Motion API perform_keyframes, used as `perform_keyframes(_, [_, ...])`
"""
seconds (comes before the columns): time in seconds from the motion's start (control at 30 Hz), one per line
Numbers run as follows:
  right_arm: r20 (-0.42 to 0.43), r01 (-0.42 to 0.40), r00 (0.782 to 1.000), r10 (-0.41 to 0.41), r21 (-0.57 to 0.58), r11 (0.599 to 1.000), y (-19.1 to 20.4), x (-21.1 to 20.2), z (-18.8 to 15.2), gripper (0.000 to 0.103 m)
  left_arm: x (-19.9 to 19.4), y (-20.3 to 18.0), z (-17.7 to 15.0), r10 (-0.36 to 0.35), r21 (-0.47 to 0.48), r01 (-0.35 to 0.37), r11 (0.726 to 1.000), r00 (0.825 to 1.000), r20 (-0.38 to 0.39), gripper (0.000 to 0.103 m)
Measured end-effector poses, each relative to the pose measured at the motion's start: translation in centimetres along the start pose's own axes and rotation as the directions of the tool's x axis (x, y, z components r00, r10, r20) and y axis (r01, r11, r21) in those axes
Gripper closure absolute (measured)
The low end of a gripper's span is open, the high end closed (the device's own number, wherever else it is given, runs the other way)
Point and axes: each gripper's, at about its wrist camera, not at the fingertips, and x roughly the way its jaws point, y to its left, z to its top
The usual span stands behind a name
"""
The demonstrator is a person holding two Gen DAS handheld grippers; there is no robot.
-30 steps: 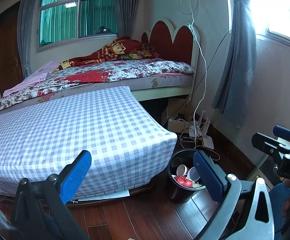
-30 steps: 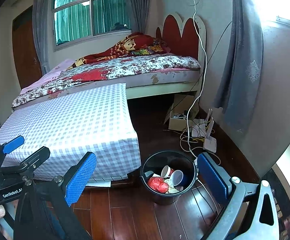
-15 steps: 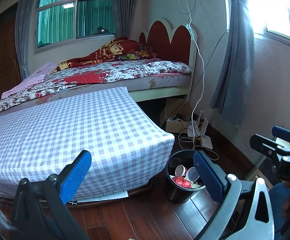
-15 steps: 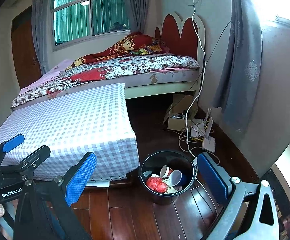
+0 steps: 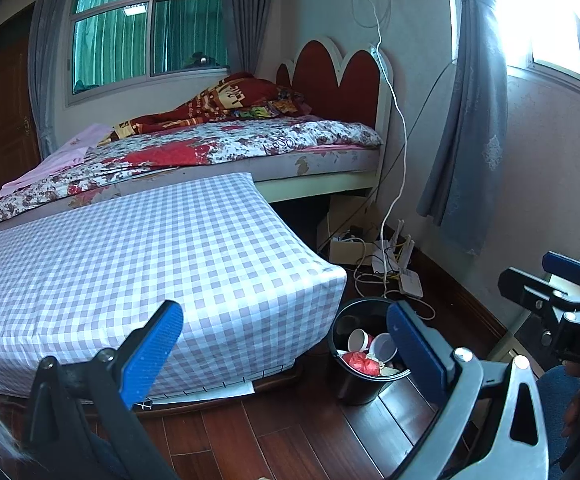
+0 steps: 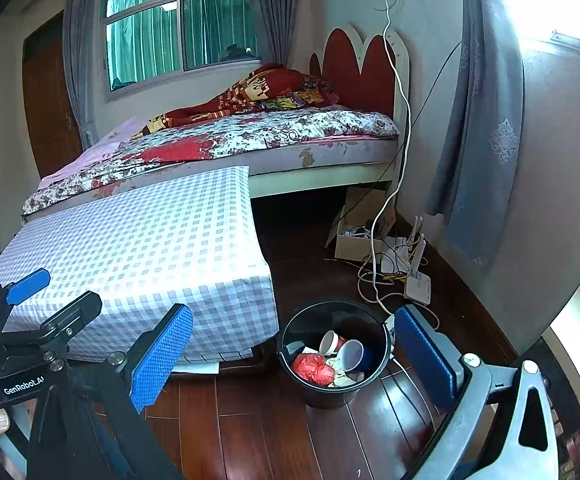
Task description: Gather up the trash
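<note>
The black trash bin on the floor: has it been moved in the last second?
Cannot tell. The black trash bin keeps its place beside the checkered table's corner; its slight leftward drift in both views looks like camera motion.

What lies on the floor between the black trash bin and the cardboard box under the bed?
In the right wrist view, tangled cables and bare wooden floor separate the trash bin from the cardboard box.

Both tongs agape, empty.
</note>
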Motion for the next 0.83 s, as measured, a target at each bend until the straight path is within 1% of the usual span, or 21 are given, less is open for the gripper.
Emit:
perform_keyframes(0.5, [-0.009,0.005,1.000,-0.005,-0.001,1.000,-0.16,0.24,-0.36,0.001,0.25,0.04,0.13,-0.006,-0.003,0.006,1.000,1.000,-0.012,0.001])
perform_keyframes(0.67, [-0.017,0.005,1.000,-0.005,0.000,1.000,-0.10,0.50,-0.61,0.001,0.18,0.13,0.23,-0.001,0.007,0.001,1.000,1.000,0.000,0.001])
perform_keyframes(0.77, [-0.025,0.004,1.000,-0.004,-0.002,1.000,-0.09,0.71,-0.89,0.001,0.24,0.04,0.26,-0.037,0.023,0.037,0.999,0.999,0.003,0.001])
perform_keyframes(0.83, [-0.028,0.003,1.000,-0.003,-0.003,1.000,-0.02,0.86,-0.95,0.001,0.36,-0.03,0.16,-0.043,0.030,0.043,0.999,0.999,-0.005,0.001])
